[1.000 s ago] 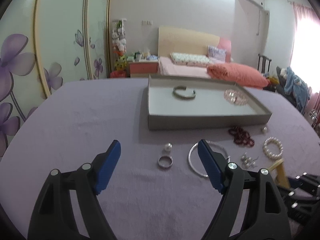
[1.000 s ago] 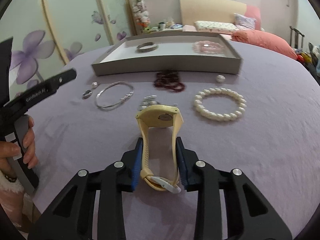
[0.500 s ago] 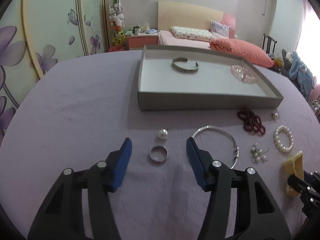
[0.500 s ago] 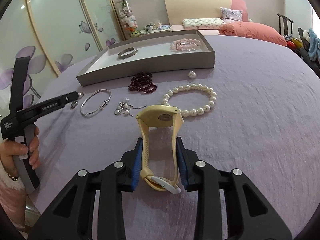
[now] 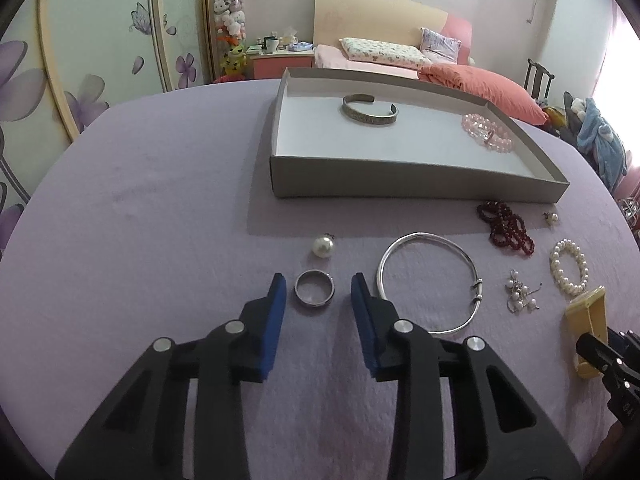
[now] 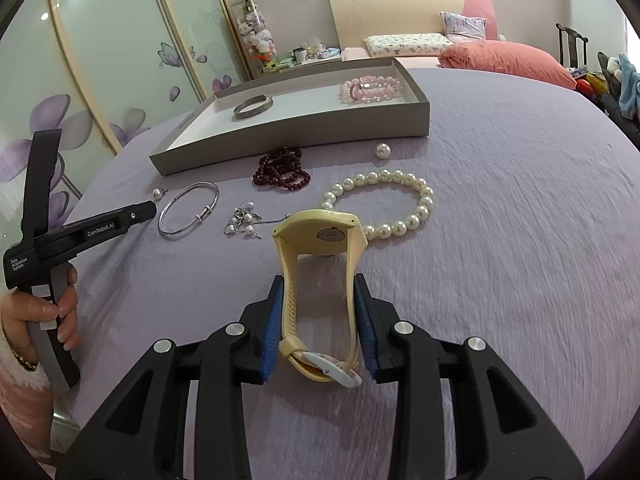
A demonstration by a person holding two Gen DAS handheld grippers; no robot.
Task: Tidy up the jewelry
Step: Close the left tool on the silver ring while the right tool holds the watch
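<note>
The left gripper (image 5: 319, 292) is narrowing its fingers around the silver ring (image 5: 315, 288) lying on the tabletop (image 5: 160, 200), not yet touching it, so a pickup looks imminent. The right gripper (image 6: 319, 292) is keeping its fingers clamped on the yellow watch (image 6: 320, 272), heading toward the tray (image 6: 420, 110).
</note>
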